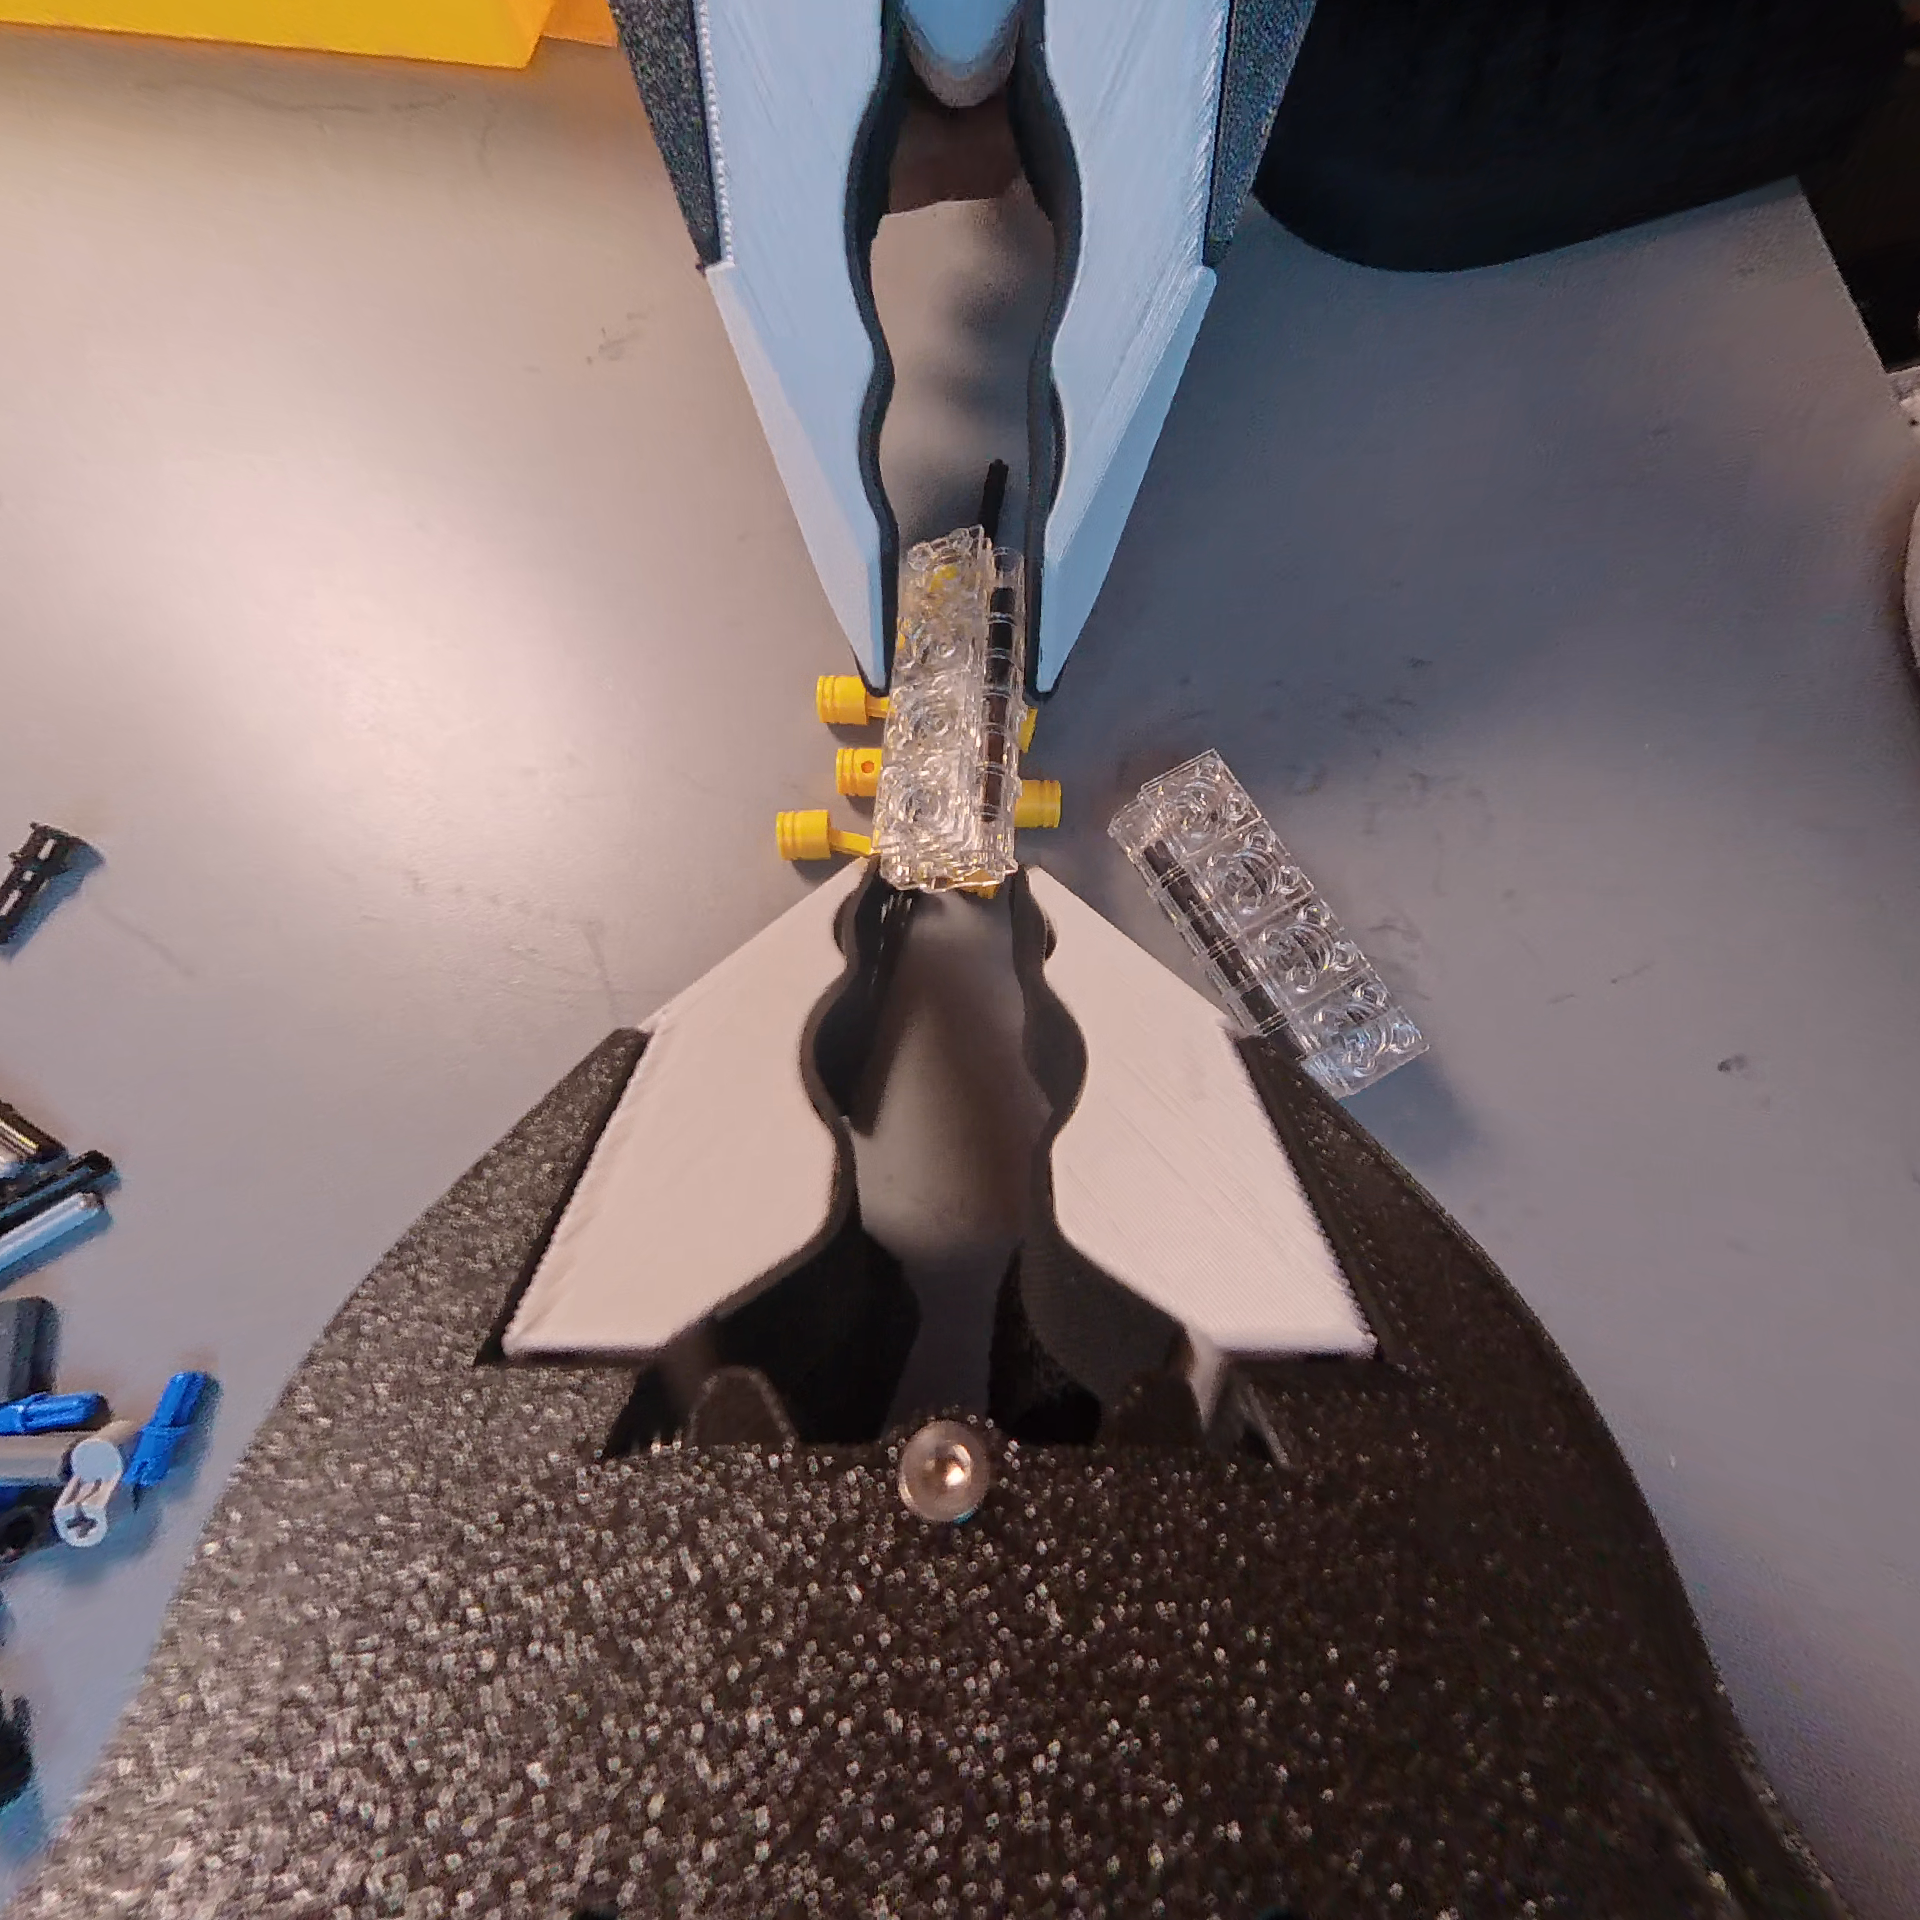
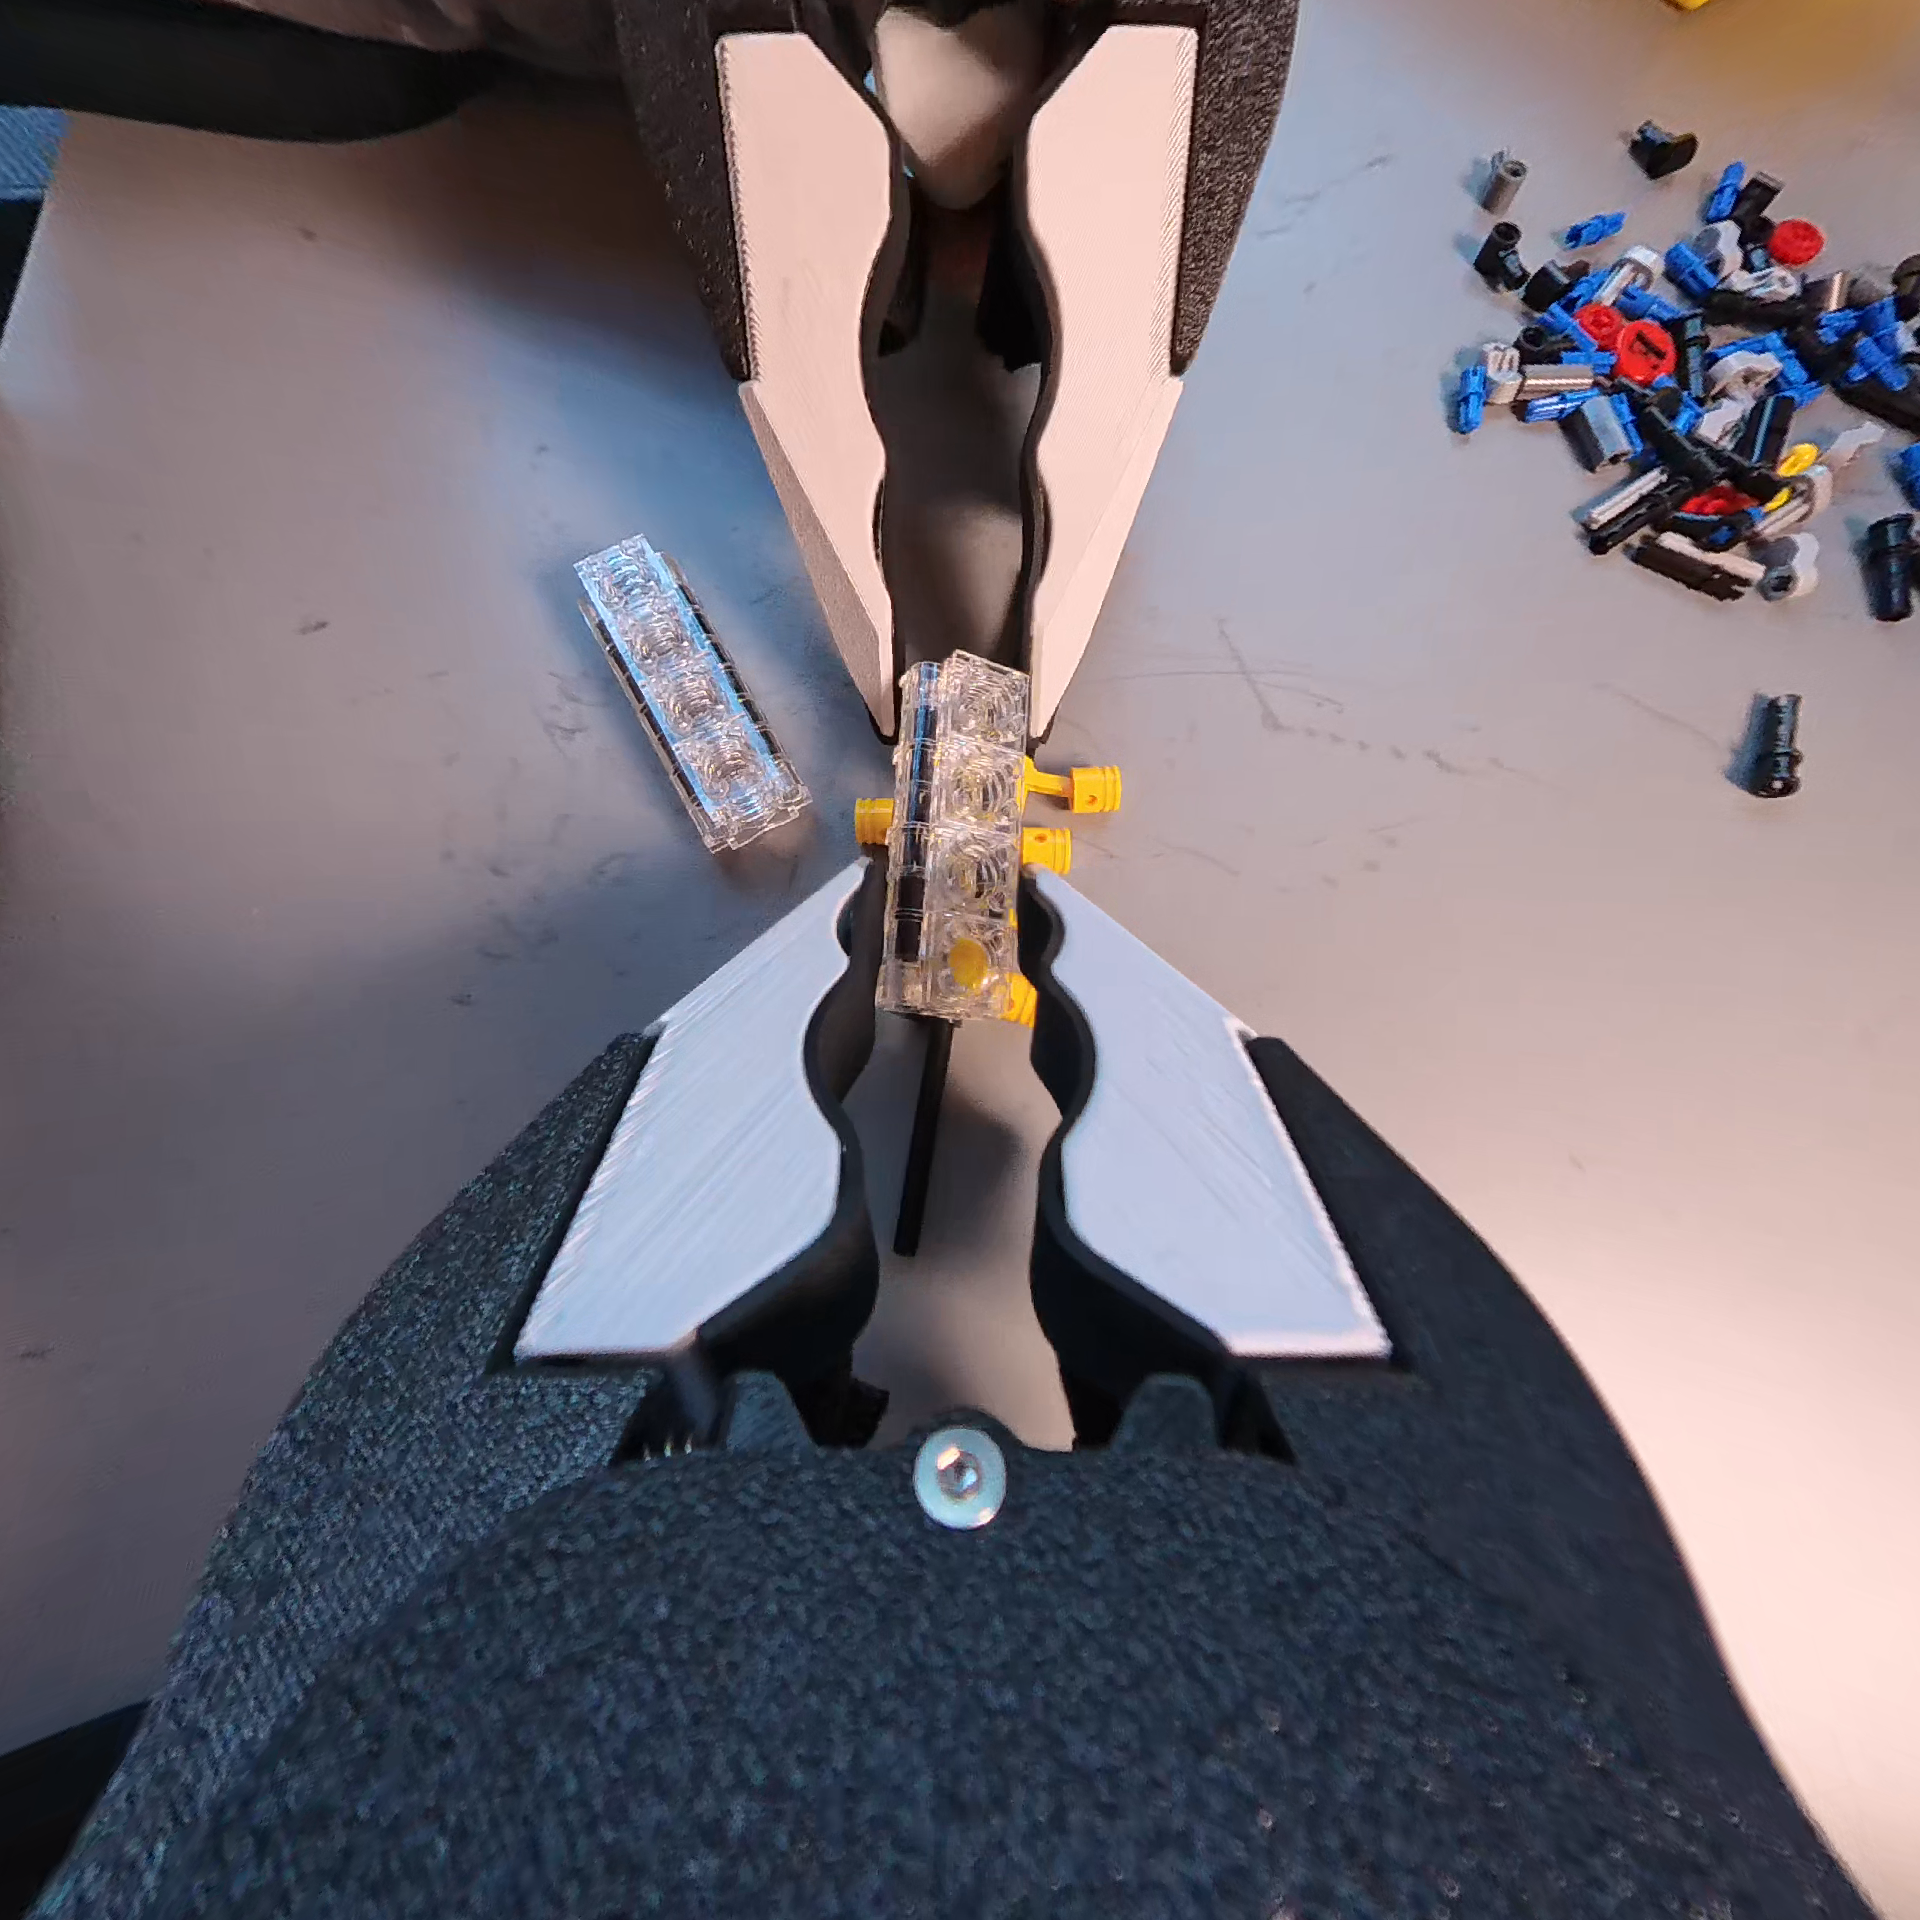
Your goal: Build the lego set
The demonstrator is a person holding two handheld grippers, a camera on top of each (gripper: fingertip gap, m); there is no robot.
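Observation:
A clear brick assembly [image 1: 940, 727] with yellow pistons [image 1: 821, 764] sticking out of its sides and a black axle [image 2: 914, 1143] through it is held just above the grey table. My left gripper [image 1: 943, 883] is shut on one end of it. My right gripper [image 2: 948, 883] is shut on the other end, facing the left one. In the right wrist view the assembly [image 2: 956, 842] sits between both grippers, with the left gripper [image 2: 961, 727] coming from the top. The right gripper [image 1: 956, 686] shows at the top of the left wrist view. A second clear brick strip [image 1: 1262, 920] lies loose on the table beside them [image 2: 691, 691].
A pile of blue, black, grey and red small parts [image 2: 1683, 395] lies at the far right, also showing at the left wrist view's left edge [image 1: 62, 1403]. A lone black pin [image 2: 1771, 743] lies apart. A yellow object [image 1: 270, 26] sits at the back left. The grippers are tip to tip, or close to it.

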